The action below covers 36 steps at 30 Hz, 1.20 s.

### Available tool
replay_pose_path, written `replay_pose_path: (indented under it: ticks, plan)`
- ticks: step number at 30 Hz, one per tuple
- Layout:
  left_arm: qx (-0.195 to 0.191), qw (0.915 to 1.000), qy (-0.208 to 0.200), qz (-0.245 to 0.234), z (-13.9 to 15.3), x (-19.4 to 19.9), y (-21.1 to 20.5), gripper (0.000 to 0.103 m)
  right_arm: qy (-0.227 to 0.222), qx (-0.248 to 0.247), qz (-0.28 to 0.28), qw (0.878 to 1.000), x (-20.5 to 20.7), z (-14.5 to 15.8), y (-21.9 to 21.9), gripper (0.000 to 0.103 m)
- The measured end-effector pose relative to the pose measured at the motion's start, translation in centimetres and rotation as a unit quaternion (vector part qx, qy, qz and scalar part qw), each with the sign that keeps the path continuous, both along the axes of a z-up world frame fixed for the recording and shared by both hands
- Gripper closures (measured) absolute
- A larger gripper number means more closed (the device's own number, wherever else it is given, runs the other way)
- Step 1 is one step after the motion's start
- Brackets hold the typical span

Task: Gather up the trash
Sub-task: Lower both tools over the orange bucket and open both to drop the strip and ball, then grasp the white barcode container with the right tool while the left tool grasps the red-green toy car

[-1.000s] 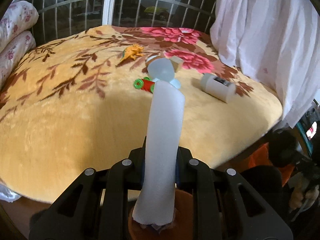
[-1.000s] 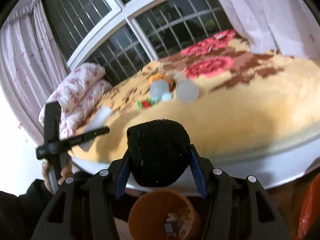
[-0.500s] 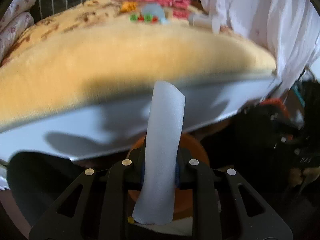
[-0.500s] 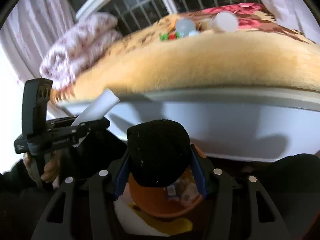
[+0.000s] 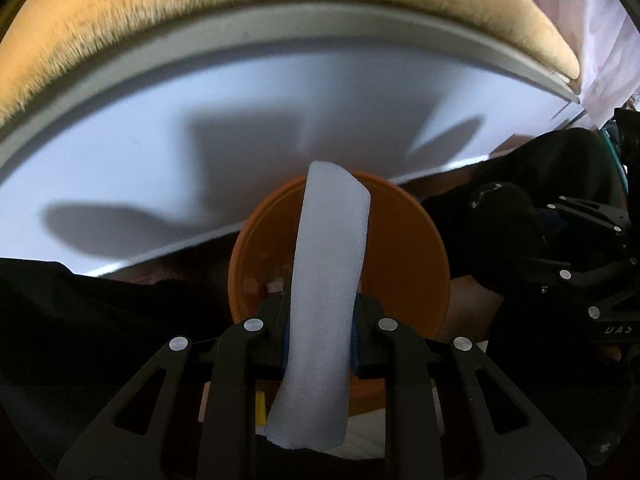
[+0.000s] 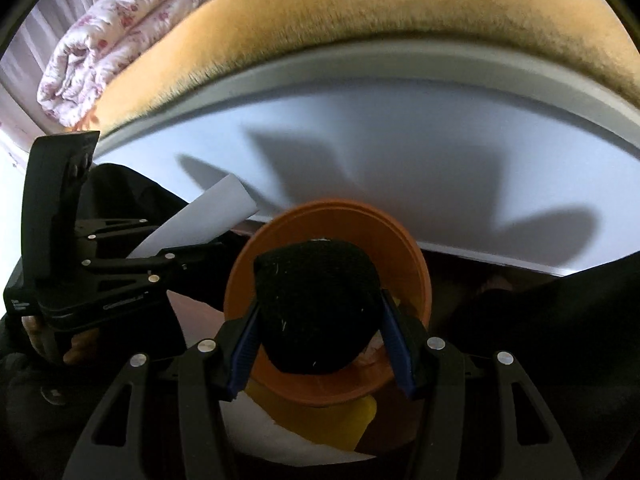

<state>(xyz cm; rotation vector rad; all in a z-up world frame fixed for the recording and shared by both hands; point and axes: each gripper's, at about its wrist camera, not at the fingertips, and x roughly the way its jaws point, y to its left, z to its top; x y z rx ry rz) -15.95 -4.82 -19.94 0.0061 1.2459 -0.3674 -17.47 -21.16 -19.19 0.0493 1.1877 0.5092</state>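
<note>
- Trash in two pieces: a white foam strip [image 5: 326,300] is clamped in the left gripper [image 5: 320,332], whose jaws are pinched nearly together on it, and a black fuzzy wad [image 6: 318,308] sits squeezed between the blue pads [image 6: 244,348] of the right gripper [image 6: 318,344], whose jaws stand about half apart around it.
- Both pieces hang over the mouth of an orange bin [image 5: 404,248], which stands on the floor just in front of the bed's side.
- Inside the bin the left wrist view shows small pale scraps [image 5: 274,287]; the right wrist view shows something yellow [image 6: 336,424] under its near rim, over white sheeting [image 6: 280,440].
- Writing: the right gripper's body carries pale letters in the left wrist view that read like "UAS", mirrored or partly cut; the left gripper's side has a small printed word, too blurred to read.
- Only the right wrist view shows a hand [image 6: 76,350] gripping the left tool.
- Beyond: the white bed panel [image 5: 200,120], then the yellow plush blanket [image 5: 200,4] at the bed's edge.
- Only the right wrist view shows a rolled floral quilt [image 6: 116,36] at the far left corner; only the left shows a pale curtain [image 5: 600,40].
</note>
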Motion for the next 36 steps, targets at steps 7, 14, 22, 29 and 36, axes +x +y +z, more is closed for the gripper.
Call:
replay_pose_path:
  ticks: [7,14,22,29,36]
  plan:
    - [0.014,0.9995,0.024,-0.012,-1.1,0.5,0.0,0.057,0.028,-0.017,0.003,0.999,1.1,-1.5,0.7,0.038]
    - [0.024,0.9992,0.03,-0.005,-1.2,0.3,0.4,0.031,0.021,-0.005,-0.034,0.999,1.1,-1.1,-0.7,0.03]
    - [0.021,0.9997,0.01,0.004,0.0,-0.1,0.1,0.031,0.002,0.018,-0.056,0.998,0.3,-0.2,-2.2,0.03]
    - [0.016,0.9954,-0.094,-0.01,6.9,-0.9,-0.4,0.026,-0.072,0.025,-0.054,0.996,0.2,4.5,-3.2,0.026]
    - [-0.002,0.9831,-0.181,0.024,12.6,1.6,0.1,0.015,-0.166,0.031,-0.067,0.983,3.4,11.6,-4.9,0.023]
